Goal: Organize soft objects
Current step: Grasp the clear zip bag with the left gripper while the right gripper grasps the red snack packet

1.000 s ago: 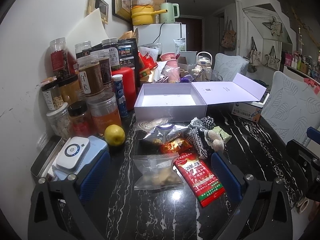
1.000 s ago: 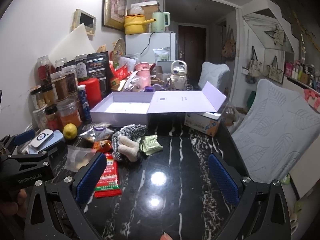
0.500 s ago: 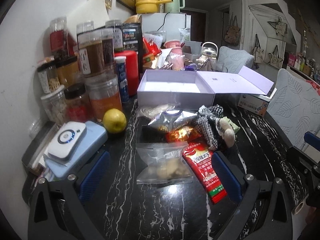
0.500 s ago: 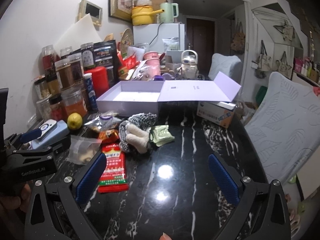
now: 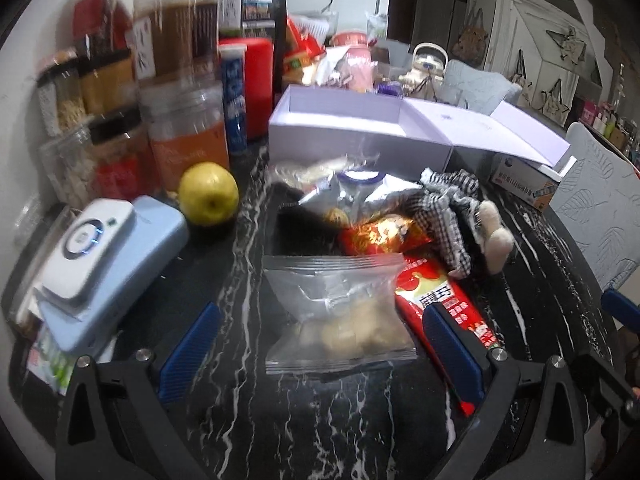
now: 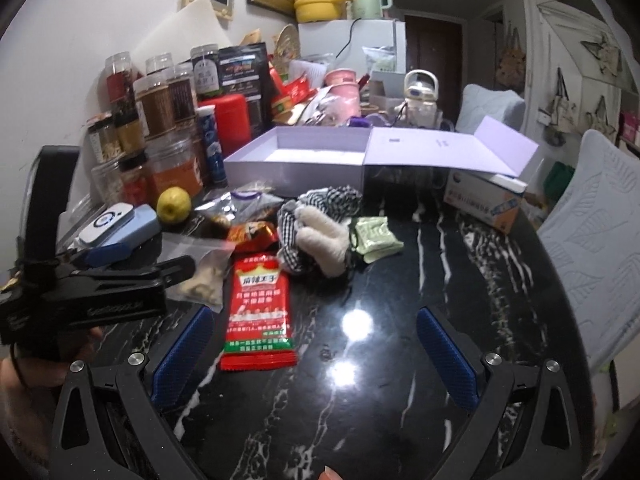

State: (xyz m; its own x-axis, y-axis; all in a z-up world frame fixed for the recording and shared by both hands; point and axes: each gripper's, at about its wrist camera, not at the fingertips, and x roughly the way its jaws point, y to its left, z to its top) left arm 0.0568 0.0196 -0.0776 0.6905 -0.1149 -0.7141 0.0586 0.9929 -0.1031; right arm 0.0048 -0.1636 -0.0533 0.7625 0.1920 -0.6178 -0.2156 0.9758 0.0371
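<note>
The clear zip bag [image 5: 340, 312] of pale lumps lies flat on the black marble tabletop [image 5: 328, 420], now squarely between the spread blue pads of the left tool [image 5: 320, 348]; a second ago it lay well ahead of them, so the tool has come forward and down, jaws released and gripping nothing yet; judged from that, the bag is the first soft thing to be taken. The red snack packet [image 5: 440, 300] lies just beside the bag, partly under the tool's right-hand pad, so a closing pinch could catch it too. Beyond lie a foil pouch [image 5: 360, 196], the checked plush toy [image 5: 464, 216] and the open lilac box [image 5: 352, 136], its tray bare, the likely destination.

The right tool [image 6: 316, 356] hangs open over bare tabletop, well apart from the pile, holding nothing. Its view alone shows the left tool [image 6: 120, 272] from the side, low over the bag [image 6: 200, 276], and a small green packet [image 6: 376, 236] beside the toy, which the left view hides; the left view alone shows how the pads bracket the bag.
</note>
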